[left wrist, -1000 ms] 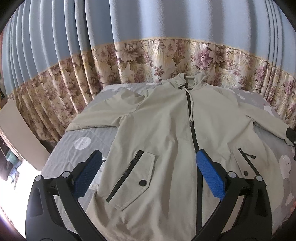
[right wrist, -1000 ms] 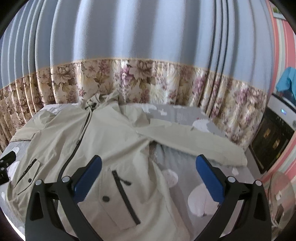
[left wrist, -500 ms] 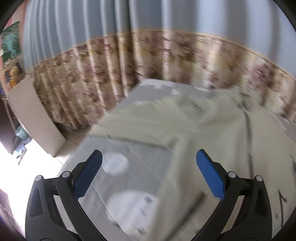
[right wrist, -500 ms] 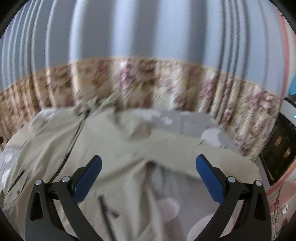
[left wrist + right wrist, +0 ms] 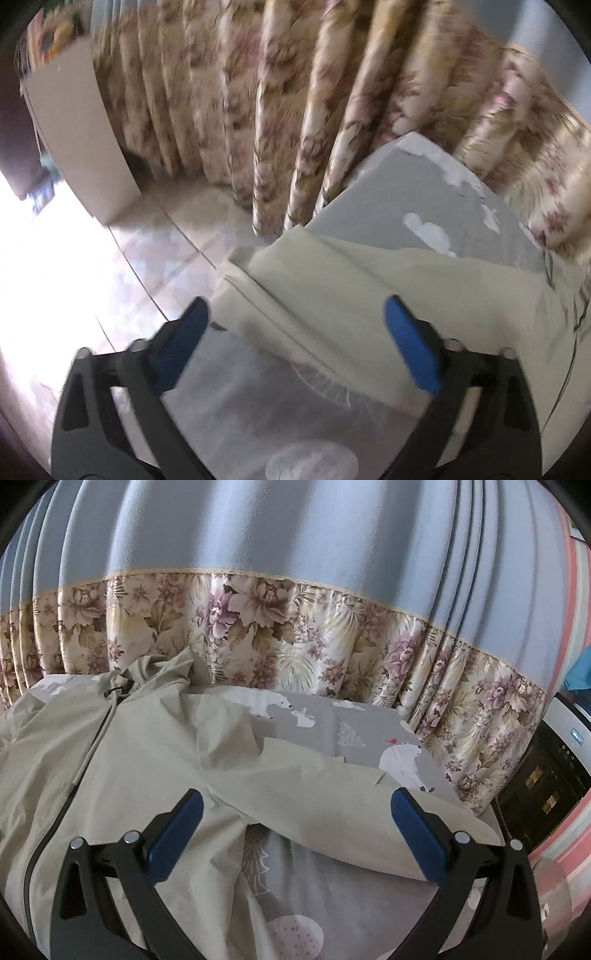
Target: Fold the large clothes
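Open floor (image 5: 122, 266) left of the bed (image 5: 399, 192); floral curtain (image 5: 280, 638) and cardboard box (image 5: 74, 122) close behind.

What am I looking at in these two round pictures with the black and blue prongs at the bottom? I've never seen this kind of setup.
No robot here: a person holds a two-finger gripper in each hand, and a fisheye camera on each looks forward along its blue-padded fingers.

The left-wrist picture shows the left gripper over the end of one sleeve of a beige jacket, near the edge of a bed. Its jaws have just been closing a little but stand open, the pads not pressing the cloth.

The right-wrist picture shows the right gripper, open, above the other sleeve. The jacket lies spread on a grey bedsheet printed with white bears, before a floral curtain.

Nothing is held yet.
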Demonstrator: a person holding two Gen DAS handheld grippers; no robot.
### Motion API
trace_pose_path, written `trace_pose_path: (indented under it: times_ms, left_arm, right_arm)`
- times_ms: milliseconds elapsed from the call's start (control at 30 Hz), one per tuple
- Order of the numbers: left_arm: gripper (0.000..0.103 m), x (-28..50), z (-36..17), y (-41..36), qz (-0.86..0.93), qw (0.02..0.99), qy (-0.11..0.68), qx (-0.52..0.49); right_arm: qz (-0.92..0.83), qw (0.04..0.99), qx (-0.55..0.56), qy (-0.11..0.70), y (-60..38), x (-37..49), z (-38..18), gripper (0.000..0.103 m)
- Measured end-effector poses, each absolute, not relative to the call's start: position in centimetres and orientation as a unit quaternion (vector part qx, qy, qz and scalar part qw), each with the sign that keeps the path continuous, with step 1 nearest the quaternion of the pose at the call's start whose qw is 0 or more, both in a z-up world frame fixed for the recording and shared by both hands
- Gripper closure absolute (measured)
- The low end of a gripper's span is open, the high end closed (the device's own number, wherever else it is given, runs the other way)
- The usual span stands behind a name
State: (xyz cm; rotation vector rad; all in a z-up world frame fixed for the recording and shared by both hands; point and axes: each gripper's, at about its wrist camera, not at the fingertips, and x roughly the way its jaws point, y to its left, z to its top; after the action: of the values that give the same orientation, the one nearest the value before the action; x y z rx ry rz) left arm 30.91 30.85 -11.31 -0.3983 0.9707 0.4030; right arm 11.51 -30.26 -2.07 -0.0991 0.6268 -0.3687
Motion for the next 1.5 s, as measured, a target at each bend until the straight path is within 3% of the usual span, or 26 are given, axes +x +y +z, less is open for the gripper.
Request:
trace_pose_path:
  times_ms: [67,133,200,233,267,300,333,400,667,833,900,933,967,1100,1433,1500]
  left_arm:
    - [0.031,31.6,-12.6,31.7,0.180,0.833,0.477,-0.217]
    - [0.033,31.7,-12.9,32.1,0.189,0.832,0.473,-0.219]
    - [0.041,31.9,-12.8,32.4,0.192,0.828,0.473,-0.231]
    - [0.052,31.9,-12.8,32.7,0.193,0.827,0.471,-0.239]
    - [0.071,31.9,-12.8,33.0,0.192,0.826,0.469,-0.245]
    - [0.078,31.9,-12.8,33.4,0.190,0.825,0.468,-0.254]
    - [0.097,32.0,-12.8,33.8,0.182,0.824,0.467,-0.264]
    - [0.103,32.2,-12.8,34.2,0.173,0.821,0.469,-0.277]
    - [0.103,32.1,-7.9,31.1,0.179,0.865,0.419,-0.207]
    - [0.103,31.9,-6.6,30.9,0.170,0.866,0.419,-0.214]
    - [0.078,31.5,-7.7,32.6,0.177,0.854,0.432,-0.231]
    - [0.049,31.2,-8.3,33.5,0.193,0.847,0.436,-0.234]
    - [0.036,30.7,-9.0,34.6,0.215,0.841,0.438,-0.232]
    - [0.035,29.9,-11.7,37.6,0.224,0.818,0.465,-0.254]
    - [0.028,29.7,-18.0,42.0,0.137,0.748,0.469,-0.450]
    - [0.041,30.0,-18.9,42.6,0.109,0.735,0.454,-0.491]
  right_arm:
    - [-0.184,0.933,-0.049,0.304,-30.4,11.8,-2.0,0.001]
    - [-0.187,0.933,-0.051,0.302,-30.4,12.0,-1.9,0.001]
    - [-0.189,0.933,-0.055,0.301,-30.5,12.1,-1.9,0.001]
    - [-0.191,0.933,-0.057,0.300,-30.5,12.1,-1.9,0.001]
    - [-0.192,0.933,-0.059,0.300,-30.5,12.3,-1.9,0.001]
    - [-0.192,0.933,-0.059,0.300,-30.6,12.3,-1.9,0.001]
    - [-0.191,0.933,-0.059,0.300,-30.7,12.4,-1.9,0.001]
    - [-0.192,0.933,-0.058,0.300,-30.7,12.4,-1.9,0.001]
    - [-0.197,0.935,-0.048,0.292,-31.9,12.0,-1.7,0.001]
    - [-0.199,0.935,-0.038,0.292,-32.6,11.2,-1.9,0.001]
    - [-0.205,0.933,-0.040,0.292,-32.8,10.8,-2.0,0.001]
    - [-0.208,0.933,-0.039,0.293,-32.9,10.7,-2.1,0.001]
    - [-0.211,0.931,-0.038,0.294,-33.2,10.6,-2.2,0.001]
    - [-0.221,0.928,-0.029,0.299,-33.9,10.7,-2.4,0.001]
    - [-0.223,0.926,-0.082,0.293,-31.3,11.3,-1.9,0.001]
    - [-0.224,0.925,-0.087,0.294,-31.1,11.3,-1.9,0.001]
